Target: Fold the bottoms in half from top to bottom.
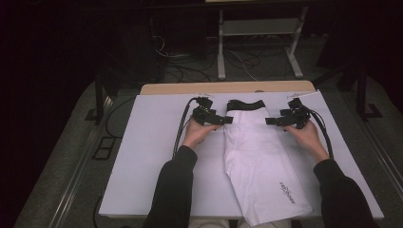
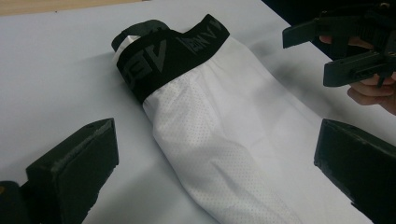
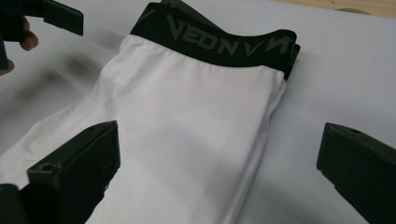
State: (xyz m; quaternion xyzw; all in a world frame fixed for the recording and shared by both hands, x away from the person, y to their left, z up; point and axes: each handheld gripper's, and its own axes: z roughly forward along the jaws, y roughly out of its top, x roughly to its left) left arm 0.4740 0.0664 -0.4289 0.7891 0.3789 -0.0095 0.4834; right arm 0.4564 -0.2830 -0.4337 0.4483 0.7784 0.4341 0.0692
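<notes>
White sports leggings [image 1: 256,156] with a black waistband [image 1: 245,104] lie folded lengthwise on the white table cover, waistband at the far end, one leg end reaching the near edge. My left gripper [image 1: 228,119] hovers open at the garment's left edge, just below the waistband [image 2: 173,51]. My right gripper [image 1: 270,121] is open at the right edge, opposite it. The white fabric [image 3: 187,140] lies between the right gripper's spread jaws without being clamped. In the left gripper view the fabric [image 2: 219,135] lies between its jaws, and the right gripper [image 2: 303,53] shows beyond it.
A white sheet [image 1: 147,156] covers the table, with a wooden edge [image 1: 190,88] at the far side. A small dark logo [image 1: 287,192] marks the lower leg. Cables [image 1: 179,128] trail from both grippers. A metal stand [image 1: 256,42] and floor cables lie beyond the table.
</notes>
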